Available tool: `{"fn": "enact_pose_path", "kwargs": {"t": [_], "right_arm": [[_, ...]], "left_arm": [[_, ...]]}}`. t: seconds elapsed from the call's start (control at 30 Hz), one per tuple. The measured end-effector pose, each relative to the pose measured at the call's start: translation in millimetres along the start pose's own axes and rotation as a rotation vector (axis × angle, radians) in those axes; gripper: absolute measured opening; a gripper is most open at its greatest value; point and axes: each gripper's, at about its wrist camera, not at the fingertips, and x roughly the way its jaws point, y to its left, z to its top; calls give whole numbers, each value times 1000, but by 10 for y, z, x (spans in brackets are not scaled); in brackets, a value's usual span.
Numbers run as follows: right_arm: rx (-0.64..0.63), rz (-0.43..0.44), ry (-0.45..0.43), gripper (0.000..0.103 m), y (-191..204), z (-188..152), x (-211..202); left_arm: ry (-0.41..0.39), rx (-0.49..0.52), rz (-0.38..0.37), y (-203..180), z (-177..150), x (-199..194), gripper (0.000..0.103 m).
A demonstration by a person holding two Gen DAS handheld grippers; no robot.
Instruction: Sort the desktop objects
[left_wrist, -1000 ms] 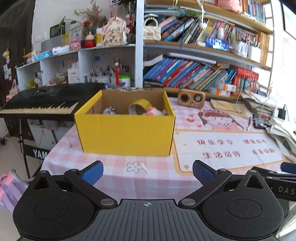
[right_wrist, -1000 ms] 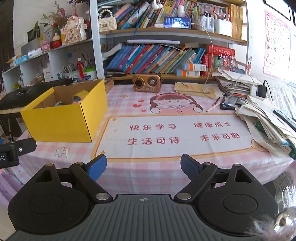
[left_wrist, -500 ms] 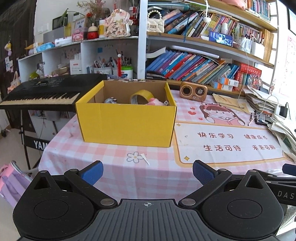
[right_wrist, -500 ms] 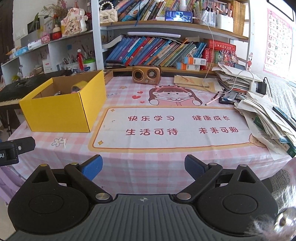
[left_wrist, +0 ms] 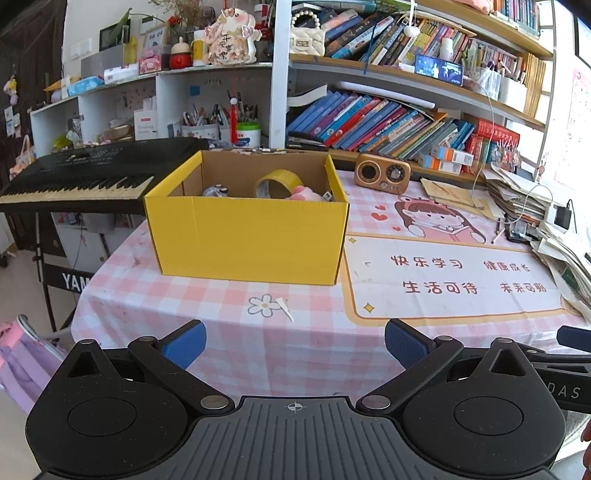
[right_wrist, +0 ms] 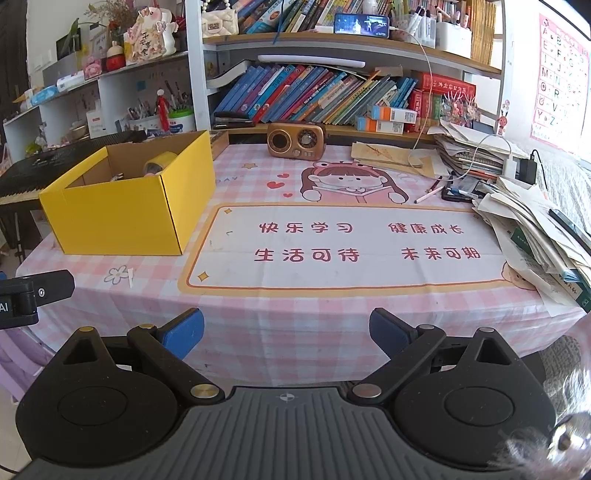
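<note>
Left gripper (left_wrist: pixel 295 341) wide open, empty, near table edge. Yellow box (left_wrist: pixel 247 236) ahead, far-left (tape roll (left_wrist: pixel 279 183) inside). Retro radio (left_wrist: pixel 382 173) far right of box.

One yellow box (left_wrist: pixel 245 236), table's 10 o'clock. Inside: one tape roll (left_wrist: pixel 279 183), one pink soft thing (left_wrist: pixel 303 193), one grey item (left_wrist: pixel 215 191); any more hidden by the wall. One brown radio (right_wrist: pixel 296 140) at 12. One printed mat (right_wrist: pixel 343 243), centre. One keyboard (left_wrist: pixel 85 173) off the table at 9. One paper pile (right_wrist: pixel 539 221) at 3. One phone (right_wrist: pixel 362 25) on the shelf. Two grippers: left (left_wrist: pixel 294 341), right (right_wrist: pixel 286 330). Books too many to count.
</note>
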Motion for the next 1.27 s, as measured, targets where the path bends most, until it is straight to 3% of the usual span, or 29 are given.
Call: {"fn": "enact_pose_path", "kwargs": {"t": [0.7, 1.27], "right_arm": [[3, -9, 14, 97, -29, 10, 71], [5, -8, 32, 97, -6, 14, 108]], "left_arm": [[46, 11, -3, 6, -7, 114, 103], [25, -8, -33, 35, 8, 110, 103]]}}
